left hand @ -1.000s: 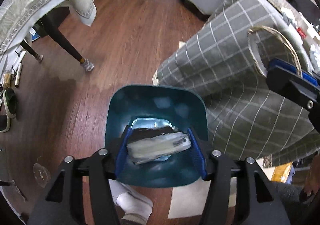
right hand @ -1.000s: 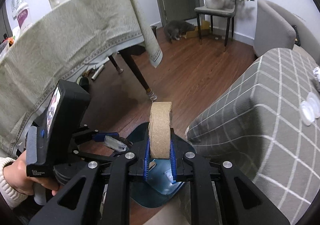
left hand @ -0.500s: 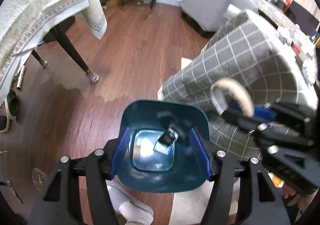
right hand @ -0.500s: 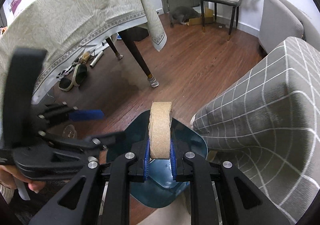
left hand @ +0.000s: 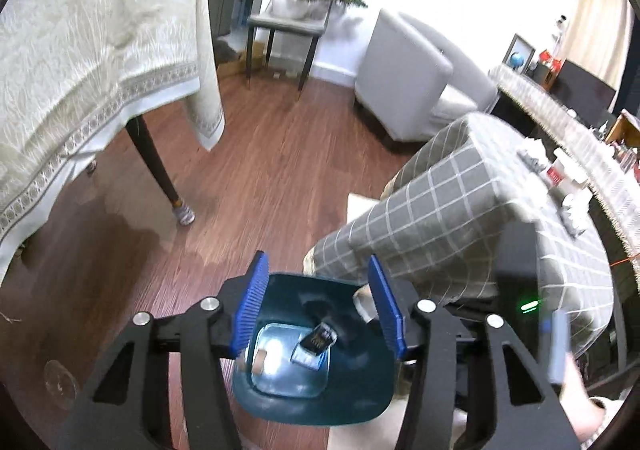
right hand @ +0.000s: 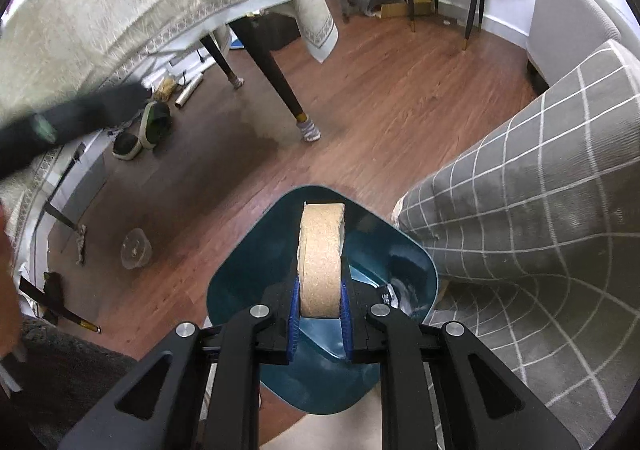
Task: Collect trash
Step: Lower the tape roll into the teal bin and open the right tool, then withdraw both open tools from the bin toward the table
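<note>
Cardboard ring (right hand: 321,260) is clamped upright between the jaws of the right gripper (right hand: 320,324), held over the teal bin (right hand: 256,282). The left gripper (left hand: 322,316), jaws apart and lately narrowing, is empty above it. Released off-centre, the ring may roll from the rim onto the floor (right hand: 360,122).

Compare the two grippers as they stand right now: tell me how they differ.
The left gripper has nothing between its blue pads, which have just been closing; the right gripper is clamped on a cardboard roll. The left's jaws stand wide apart; the right's sit narrow against the roll's sides. Both are black with blue pads, and both point down over the teal bin.
</note>
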Action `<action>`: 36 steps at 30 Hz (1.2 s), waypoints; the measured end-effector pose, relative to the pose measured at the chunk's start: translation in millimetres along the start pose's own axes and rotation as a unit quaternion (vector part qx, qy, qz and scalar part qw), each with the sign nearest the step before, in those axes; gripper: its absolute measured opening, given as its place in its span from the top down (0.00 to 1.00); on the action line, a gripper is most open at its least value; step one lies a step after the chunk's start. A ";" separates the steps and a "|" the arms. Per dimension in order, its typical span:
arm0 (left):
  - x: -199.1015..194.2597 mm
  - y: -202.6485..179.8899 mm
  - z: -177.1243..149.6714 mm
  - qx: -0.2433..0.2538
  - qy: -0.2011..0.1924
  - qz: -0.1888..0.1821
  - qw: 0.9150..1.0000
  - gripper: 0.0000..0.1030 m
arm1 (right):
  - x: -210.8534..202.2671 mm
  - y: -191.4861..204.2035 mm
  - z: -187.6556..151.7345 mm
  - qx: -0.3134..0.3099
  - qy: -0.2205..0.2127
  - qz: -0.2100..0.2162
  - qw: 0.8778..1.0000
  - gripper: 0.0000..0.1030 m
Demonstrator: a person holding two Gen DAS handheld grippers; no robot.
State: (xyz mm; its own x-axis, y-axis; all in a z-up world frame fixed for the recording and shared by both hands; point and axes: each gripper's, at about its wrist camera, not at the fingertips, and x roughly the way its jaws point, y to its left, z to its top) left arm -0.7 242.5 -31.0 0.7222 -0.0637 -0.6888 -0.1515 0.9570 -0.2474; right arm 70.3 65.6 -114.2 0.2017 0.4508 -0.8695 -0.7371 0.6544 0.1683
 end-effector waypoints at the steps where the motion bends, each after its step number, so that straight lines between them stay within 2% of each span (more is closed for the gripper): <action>1: -3.6 -1.3 1.5 0.002 -0.007 -0.003 1.000 0.49 | 4.9 0.1 -1.1 -0.001 0.005 -0.004 1.000 0.84; 4: -14.5 -6.5 7.2 0.005 -0.028 -0.008 1.000 0.51 | 17.5 -0.1 -3.1 -0.005 0.021 -0.015 1.000 0.84; 9: -30.9 -13.9 18.3 -0.004 -0.063 -0.048 0.997 0.53 | 36.8 -1.2 -8.0 -0.017 0.041 -0.045 0.998 0.83; 12: -36.5 -16.4 20.5 -0.006 -0.076 -0.052 0.996 0.57 | 48.9 0.5 -10.4 -0.037 0.056 -0.071 0.995 0.83; 15: -41.7 -15.4 26.4 -0.018 -0.086 -0.055 0.995 0.60 | 57.7 -2.5 -14.1 -0.038 0.072 -0.075 0.994 0.83; 17: -44.8 -15.6 29.0 -0.021 -0.092 -0.054 0.994 0.60 | 62.2 -2.9 -16.0 -0.041 0.080 -0.078 0.993 0.75; 18: -46.9 -16.4 29.7 -0.019 -0.095 -0.053 0.994 0.61 | 63.4 -2.4 -16.7 -0.045 0.081 -0.081 0.992 0.62; 19: -48.7 -16.8 31.1 -0.016 -0.099 -0.052 0.994 0.63 | 64.7 -1.0 -17.3 -0.048 0.082 -0.083 0.992 0.54; 23: -56.0 -20.3 34.4 -0.007 -0.110 -0.049 0.993 0.64 | 66.9 -0.4 -20.5 -0.046 0.082 -0.083 0.992 0.53; 28: -58.5 -27.7 38.4 -0.003 -0.118 -0.047 0.992 0.64 | 55.6 -0.8 -21.5 -0.042 0.071 -0.073 0.994 0.50; 36: -58.1 -42.4 44.1 0.005 -0.127 -0.044 0.991 0.64 | -3.9 15.1 -10.9 -0.055 -0.003 -0.031 0.998 0.50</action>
State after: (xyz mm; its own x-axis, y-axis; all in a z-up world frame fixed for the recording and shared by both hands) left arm -6.5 218.0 49.5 0.8792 -0.0756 -0.4705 -0.0739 0.9537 -0.2914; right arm 51.4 67.1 -113.4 0.2522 0.4151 -0.8741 -0.7896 0.6105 0.0621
